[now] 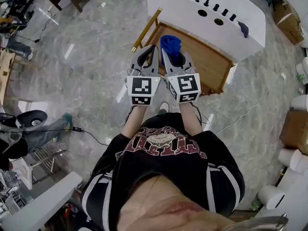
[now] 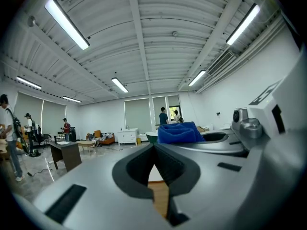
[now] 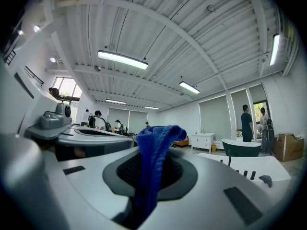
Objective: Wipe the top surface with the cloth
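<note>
Above the left end of a wooden table (image 1: 208, 64), the person is holding both grippers side by side, raised off the tabletop and nearly touching each other. The right gripper (image 1: 169, 53) is clamping a blue cloth (image 1: 171, 43) between its closed jaws. In the right gripper view the cloth is running up between the pads and folding over beyond the tips toward the right. The left gripper (image 1: 152, 48) is sitting just left of it, its jaws drawn together at the tips with nothing caught between them. In the left gripper view a sliver of the wood is showing through the small gap behind those tips, and the cloth is showing just to the right. The cloth is being held up in the air over the table, clear of the wood. A white unit (image 1: 240, 28) with black fittings is standing against the table's far right side, and a grey marble floor (image 1: 91, 57) is lying all around. Several people are standing far off across the room in both gripper views.
</note>
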Action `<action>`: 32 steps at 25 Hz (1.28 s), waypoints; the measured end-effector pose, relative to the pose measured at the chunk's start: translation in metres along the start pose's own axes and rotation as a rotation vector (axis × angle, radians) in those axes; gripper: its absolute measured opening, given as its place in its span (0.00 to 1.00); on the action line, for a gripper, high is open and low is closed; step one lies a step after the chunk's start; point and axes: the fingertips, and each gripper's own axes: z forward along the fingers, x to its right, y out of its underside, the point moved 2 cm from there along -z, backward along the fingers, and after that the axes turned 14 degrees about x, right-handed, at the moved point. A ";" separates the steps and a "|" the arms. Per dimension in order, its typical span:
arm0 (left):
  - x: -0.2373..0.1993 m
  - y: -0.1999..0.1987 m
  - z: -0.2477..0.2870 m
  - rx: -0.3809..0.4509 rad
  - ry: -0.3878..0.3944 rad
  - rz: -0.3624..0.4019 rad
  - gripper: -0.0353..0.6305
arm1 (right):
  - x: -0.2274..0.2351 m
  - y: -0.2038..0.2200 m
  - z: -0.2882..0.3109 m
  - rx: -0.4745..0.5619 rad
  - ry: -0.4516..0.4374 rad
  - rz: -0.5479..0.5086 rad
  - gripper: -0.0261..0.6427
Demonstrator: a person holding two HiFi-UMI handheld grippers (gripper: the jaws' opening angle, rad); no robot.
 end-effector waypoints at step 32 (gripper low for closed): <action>0.020 0.051 0.150 -0.056 0.154 -0.025 0.12 | 0.137 0.041 0.046 -0.033 0.189 0.029 0.13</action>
